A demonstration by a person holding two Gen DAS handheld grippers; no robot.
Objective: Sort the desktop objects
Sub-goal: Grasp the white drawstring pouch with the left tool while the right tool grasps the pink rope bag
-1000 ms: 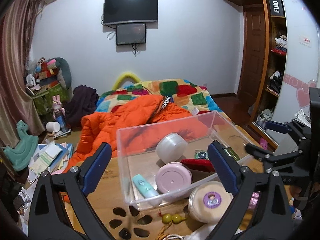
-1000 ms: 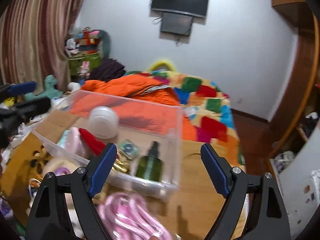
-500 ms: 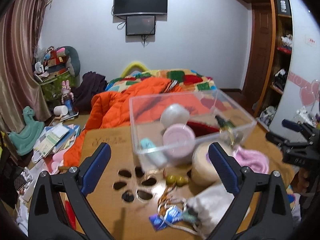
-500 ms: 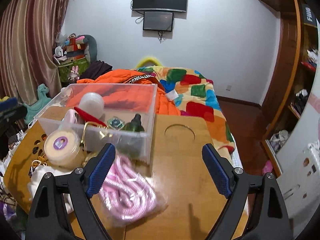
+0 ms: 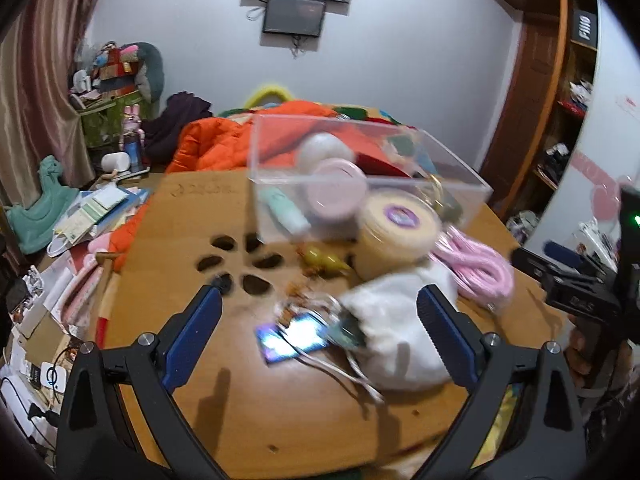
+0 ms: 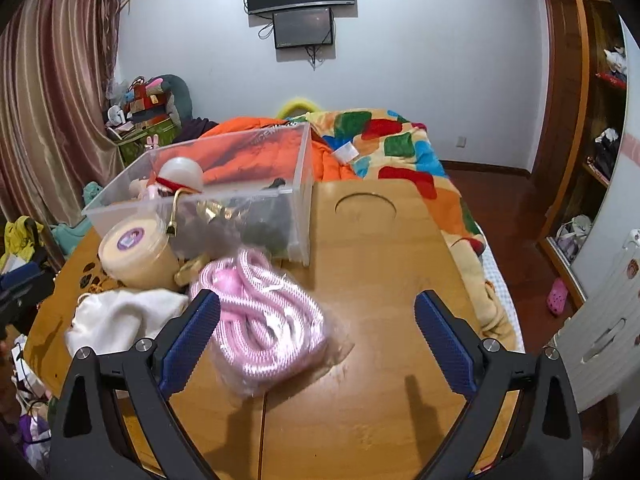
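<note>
Desk [image 5: 224,396] of wood, seen from both grippers. Left gripper [image 5: 318,334]: jaws spread wide, holding nothing, raised over the near edge. Between its fingers lie a shiny blue packet [image 5: 294,340] with tangled cords and, just right of it, a white pouch [image 5: 396,336]. Farther back, paw-shaped cutouts [image 5: 244,260] in the desk; then a clear bin [image 5: 456,178] holding a tube [image 5: 284,210], a pink jar [image 5: 338,194], a white jar [image 5: 326,152] and small items too blurred to name. Touching the bin's front stands a cream tub [image 5: 396,228] with a purple label, with a bagged pink rope [image 5: 476,266] to its right. Right gripper [image 6: 318,334]: jaws likewise spread, empty, hovering above the desk with the rope [image 6: 260,316] beside its left finger. Beyond the desk, a bed [image 6: 400,148] with an orange jacket [image 5: 224,140].
</note>
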